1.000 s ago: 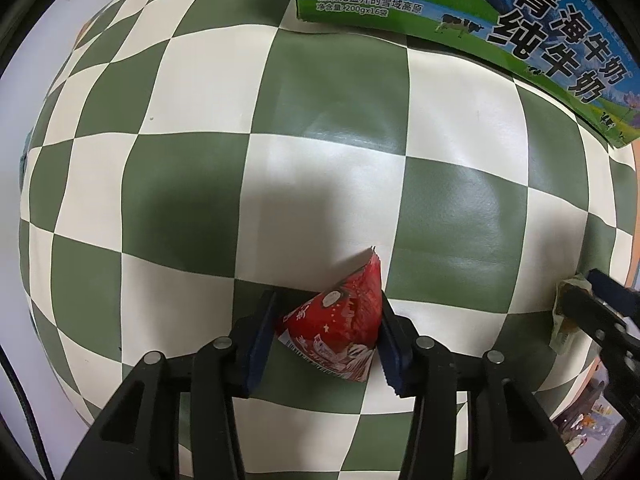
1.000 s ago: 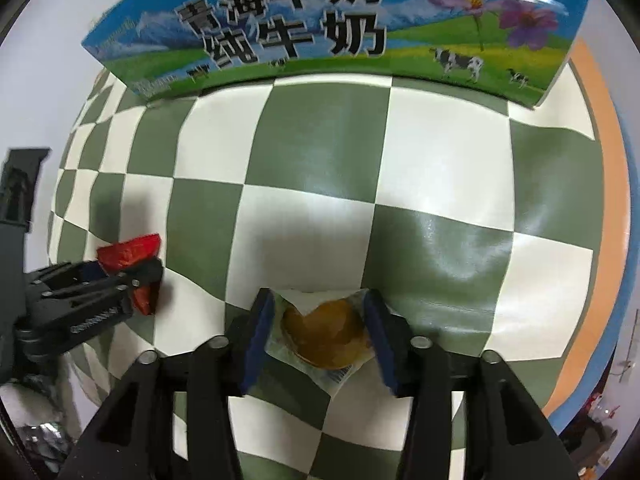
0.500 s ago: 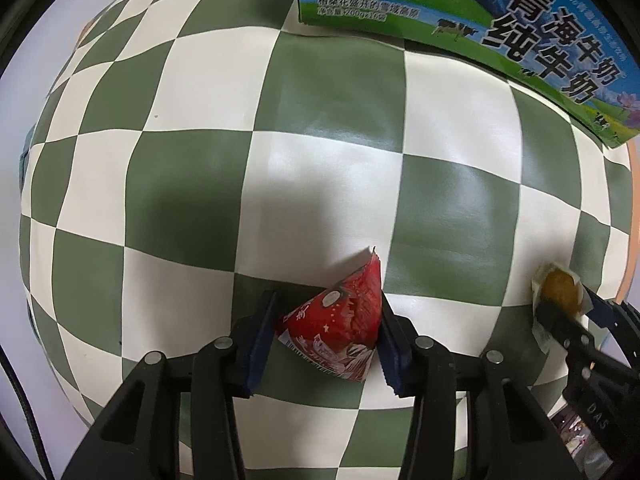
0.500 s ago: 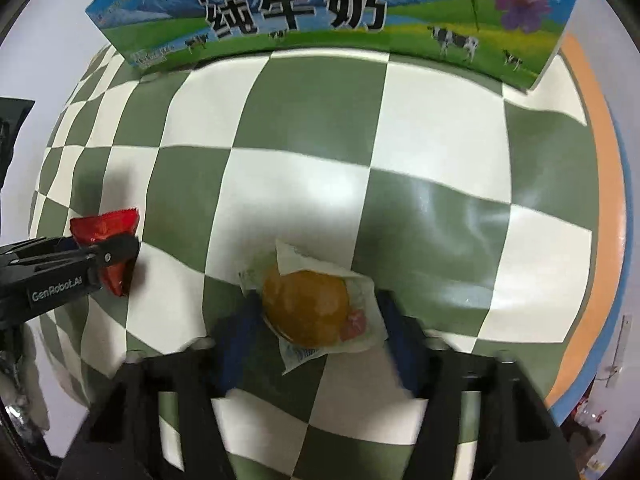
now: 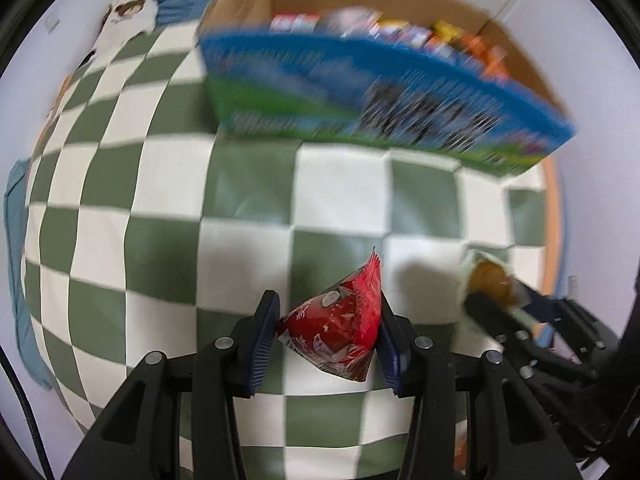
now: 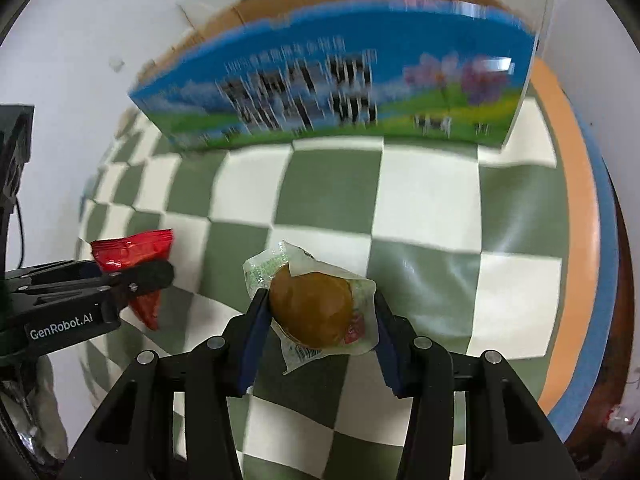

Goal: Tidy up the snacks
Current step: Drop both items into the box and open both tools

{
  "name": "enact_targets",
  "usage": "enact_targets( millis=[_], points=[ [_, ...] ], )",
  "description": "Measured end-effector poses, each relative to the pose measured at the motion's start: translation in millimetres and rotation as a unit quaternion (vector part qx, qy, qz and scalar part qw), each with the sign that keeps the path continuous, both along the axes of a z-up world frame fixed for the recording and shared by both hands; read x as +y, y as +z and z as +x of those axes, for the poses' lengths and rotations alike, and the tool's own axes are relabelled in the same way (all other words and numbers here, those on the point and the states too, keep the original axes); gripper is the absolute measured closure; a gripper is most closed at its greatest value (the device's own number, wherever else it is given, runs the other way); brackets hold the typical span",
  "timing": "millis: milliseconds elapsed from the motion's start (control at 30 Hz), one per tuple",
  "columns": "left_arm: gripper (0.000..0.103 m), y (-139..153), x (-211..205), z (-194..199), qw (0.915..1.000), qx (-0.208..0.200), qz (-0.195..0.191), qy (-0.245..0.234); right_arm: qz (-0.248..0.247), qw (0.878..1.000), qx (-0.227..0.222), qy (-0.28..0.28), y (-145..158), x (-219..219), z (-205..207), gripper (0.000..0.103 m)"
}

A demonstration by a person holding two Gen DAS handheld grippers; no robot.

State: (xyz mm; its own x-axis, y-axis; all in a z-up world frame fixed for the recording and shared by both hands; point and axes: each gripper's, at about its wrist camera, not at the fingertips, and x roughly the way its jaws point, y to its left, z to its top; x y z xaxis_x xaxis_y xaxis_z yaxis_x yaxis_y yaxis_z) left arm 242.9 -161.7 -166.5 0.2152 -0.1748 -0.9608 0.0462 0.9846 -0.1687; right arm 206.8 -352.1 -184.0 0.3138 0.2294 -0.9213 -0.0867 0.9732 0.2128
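Left tongs [image 5: 328,332]: closed on the red snack packet [image 5: 340,328], blue pads pressing on both of its sides; they point steeply down over the checked cloth [image 5: 248,184]
Red snack packet: a pyramid-shaped foil pouch with white print, its crimped tip upward; held clear above the cloth, in the near middle of the left wrist view, and at the left of the right wrist view
Right tongs [image 6: 316,320]: jaws have just been closing, and the pads now grip the wrapped bun [image 6: 312,308] between them
Wrapped bun: round and brown in a clear wrapper with green print and a red mark; held above the cloth, the wrapper's loose end sticking up past the pads
Side by side: the right tongs with the bun show at the right edge of the left wrist view
Carton [image 6: 340,92]: open-topped cardboard box with a blue and green printed front, standing at the far side of the worktop; print blurred
Inside the carton: a row of colourful packets [image 5: 384,32] along the front wall, too blurred to tell apart
Worktop [image 6: 568,200]: covered by green and white checked cloth, with an orange and blue rim showing at the right
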Motion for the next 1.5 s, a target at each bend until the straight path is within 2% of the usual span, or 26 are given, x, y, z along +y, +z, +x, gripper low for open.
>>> enact_targets(
  millis=[200, 300, 367, 467, 533, 600, 733, 800, 833, 867, 900, 933, 967, 1000, 1033, 1167, 1333, 1500],
  points=[
    [0.06, 70.6, -22.5, 50.8, 0.9978, -0.048, -0.042, -0.019, 0.036, 0.998, -0.055, -0.006, 66.4, -9.0, 28.2, 0.052],
    [0.06, 98.9, -28.8, 88.1, 0.9965, -0.07, -0.037, -0.029, 0.041, 0.996, -0.083, -0.01, 92.1, -8.9, 59.3, 0.052],
    [0.06, 104.7, -34.3, 116.2, 0.9965, -0.072, -0.03, -0.031, 0.037, 0.995, -0.094, -0.014, 104.1, -13.1, 89.5, 0.052],
    [0.06, 95.9, -40.7, 165.7, 0.9979, -0.054, -0.02, -0.029, 0.026, 0.996, -0.087, -0.017, 100.8, -12.3, 134.3, 0.052],
    [0.06, 86.4, -44.7, 188.3, 0.9988, -0.037, -0.013, -0.031, 0.016, 0.998, -0.065, -0.021, 89.8, -14.4, 161.7, 0.052],
    [0.06, 68.3, -50.9, 215.8, 0.9992, -0.015, 0.0, -0.036, 0.008, 0.999, -0.039, -0.022, 73.4, -16.3, 188.8, 0.052],
    [0.059, 30.1, -63.1, 246.6, 0.9976, 0.038, 0.02, -0.054, 0.0, 0.999, 0.017, -0.034, 44.8, -24.6, 215.7, 0.05],
    [0.057, 15.4, -67.3, 253.4, 0.9963, 0.06, 0.026, -0.056, -0.005, 0.998, 0.044, -0.045, 31.3, -26.8, 222.0, 0.047],
    [0.051, 9.5, -68.2, 255.0, 0.996, 0.064, 0.03, -0.055, -0.006, 0.997, 0.053, -0.05, 27.3, -27.6, 225.3, 0.041],
    [0.044, 4.7, -68.2, 257.1, 0.9959, 0.066, 0.03, -0.054, -0.009, 0.996, 0.062, -0.056, 24.3, -28.8, 227.6, 0.024],
    [0.024, 1.8, -68.0, 258.2, 0.9959, 0.068, 0.029, -0.052, -0.012, 0.996, 0.065, -0.06, 23.3, -30.5, 228.8, 0.018],
    [0.01, 0.5, -67.0, 258.8, 0.9961, 0.068, 0.03, -0.049, -0.004, 0.996, 0.062, -0.063, 24.6, -32.7, 229.7, 0.018],
    [0.009, -1.4, -65.5, 259.3, 0.9963, 0.066, 0.033, -0.045, -0.006, 0.996, 0.061, -0.067, 22.6, -33.4, 229.2, 0.015],
    [0.009, -2.7, -64.1, 258.9, 0.9963, 0.065, 0.037, -0.042, -0.015, 0.996, 0.06, -0.071, 23.8, -33.4, 228.9, 0.007],
    [0.008, -3.9, -62.8, 257.8, 0.9963, 0.064, 0.041, -0.04, -0.023, 0.995, 0.057, -0.076, 25.8, -33.8, 231.1, 0.007],
    [0.008, -5.6, -56.0, 252.8, 0.9963, 0.053, 0.06, -0.03, -0.046, 0.993, 0.054, -0.096, 27.6, -40.3, 239.8, 0.006],
    [0.008, -0.9, -39.0, 244.2, 0.9975, 0.042, 0.056, -0.013, -0.063, 0.991, 0.054, -0.101, 22.4, -43.2, 252.6, 0.005],
    [0.008, 15.4, -28.6, 224.5, 0.9984, 0.025, 0.05, -0.006, -0.073, 0.991, 0.044, -0.102, 26.2, -39.7, 244.5, 0.005]
  ],
)
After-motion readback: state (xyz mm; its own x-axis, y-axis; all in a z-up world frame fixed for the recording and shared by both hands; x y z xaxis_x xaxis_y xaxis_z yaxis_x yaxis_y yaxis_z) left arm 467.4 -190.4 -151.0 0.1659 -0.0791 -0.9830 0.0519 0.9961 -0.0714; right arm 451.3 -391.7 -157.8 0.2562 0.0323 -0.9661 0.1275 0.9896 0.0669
